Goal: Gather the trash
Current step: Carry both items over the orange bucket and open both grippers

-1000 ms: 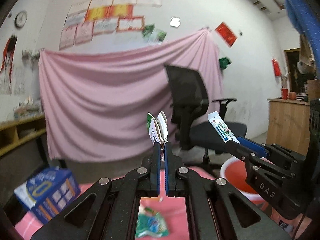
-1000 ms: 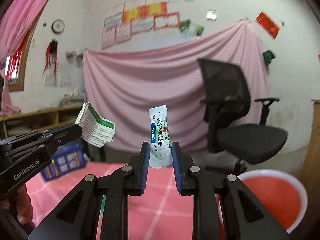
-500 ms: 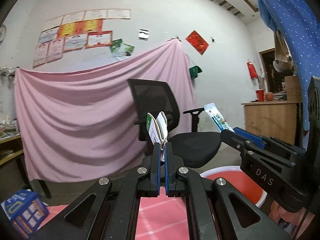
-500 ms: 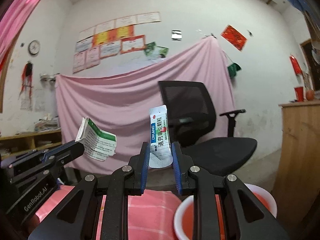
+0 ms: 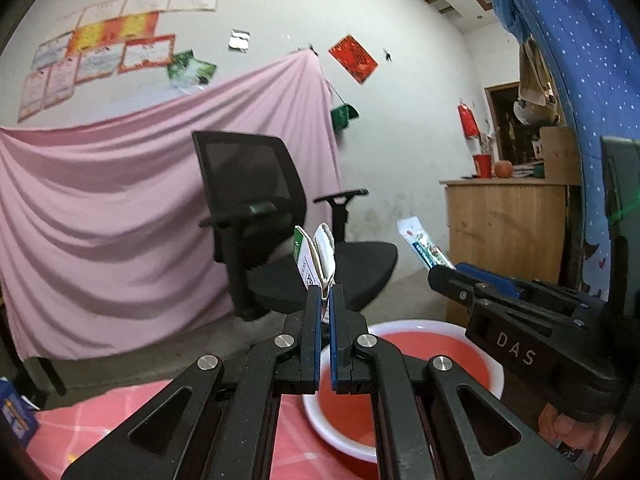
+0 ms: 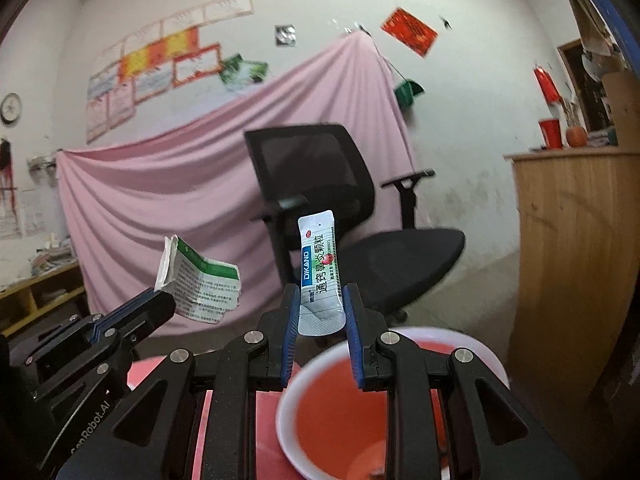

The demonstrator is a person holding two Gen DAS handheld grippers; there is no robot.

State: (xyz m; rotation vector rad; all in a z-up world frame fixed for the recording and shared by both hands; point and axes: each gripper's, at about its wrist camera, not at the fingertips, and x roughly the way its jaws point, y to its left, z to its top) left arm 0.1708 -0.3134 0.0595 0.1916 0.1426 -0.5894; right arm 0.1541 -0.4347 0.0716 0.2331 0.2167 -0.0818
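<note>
Red basin [image 6: 394,408] sits just below both loads, left gripper [image 5: 325,300] clamping the crumpled green carton [image 5: 314,254], right gripper [image 6: 320,308] pinching the sachet [image 6: 320,276], neither dropped yet.

**Black linkage grippers with blue-lined fingers**

The left gripper [image 5: 325,300] is matte black, its fingers [image 5: 312,320] lined with blue pads. Behind the fingers, angular link arms with triangular cut-outs pivot on round silver screws. The right gripper [image 6: 320,304] has the same build. White lettering marks each body behind the fingers: "DAS" on the right, "GenRobot.AI" on the left.
</note>
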